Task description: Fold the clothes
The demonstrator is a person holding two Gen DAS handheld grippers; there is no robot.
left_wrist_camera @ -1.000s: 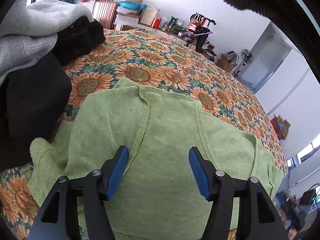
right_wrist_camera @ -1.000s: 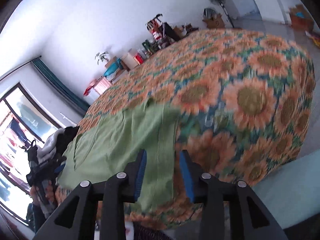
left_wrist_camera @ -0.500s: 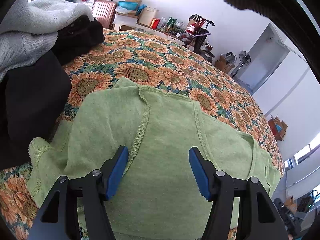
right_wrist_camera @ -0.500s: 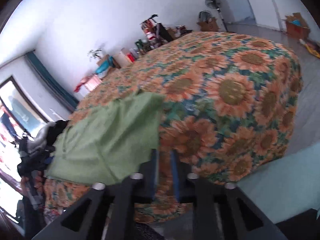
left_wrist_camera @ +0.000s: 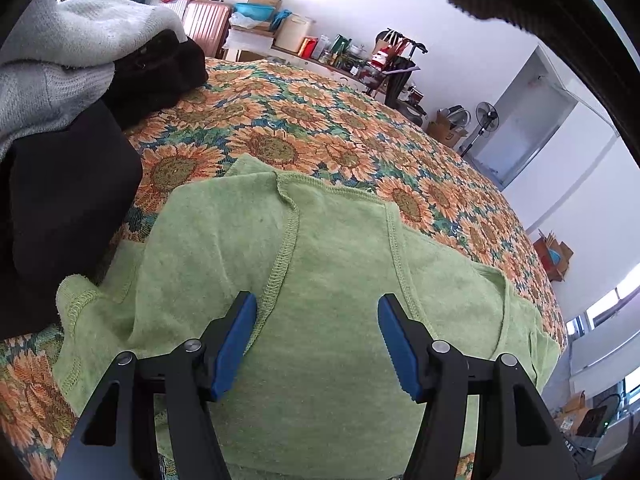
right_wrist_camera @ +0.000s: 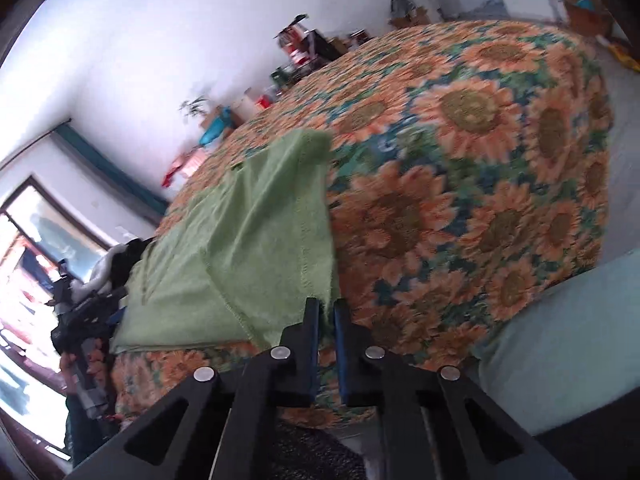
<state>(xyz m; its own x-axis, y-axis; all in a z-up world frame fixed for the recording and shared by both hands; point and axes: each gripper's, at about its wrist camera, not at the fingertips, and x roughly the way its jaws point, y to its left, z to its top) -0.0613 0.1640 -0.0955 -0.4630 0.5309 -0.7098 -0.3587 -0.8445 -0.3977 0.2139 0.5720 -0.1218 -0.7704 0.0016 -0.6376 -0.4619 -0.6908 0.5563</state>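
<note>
Left wrist view: my left gripper (left_wrist_camera: 318, 340) hovers above a green knit top (left_wrist_camera: 320, 280) spread flat on the sunflower bedspread (left_wrist_camera: 320, 128). Its blue pads (left_wrist_camera: 236, 340) stand wide apart with nothing between them, and this has not changed over the last second; the hand has kept still. A pile of grey and black clothes (left_wrist_camera: 80, 92) sits to the left, touching the top's near sleeve.

Right wrist view: here is the change. My right gripper (right_wrist_camera: 326, 312) has dropped to the green top's (right_wrist_camera: 248, 240) near corner at the bed's edge, and its jaws, which stood apart a second ago, are closing to a narrow slit. The hem appears to run between them, so I judge the fabric is pinched, though blur keeps me from being sure how much cloth is caught. The sunflower bedspread (right_wrist_camera: 480, 160) falls away to the right.

For the task, I judge that one corner is now secured for a fold, while the left side is not yet gripped.
</note>
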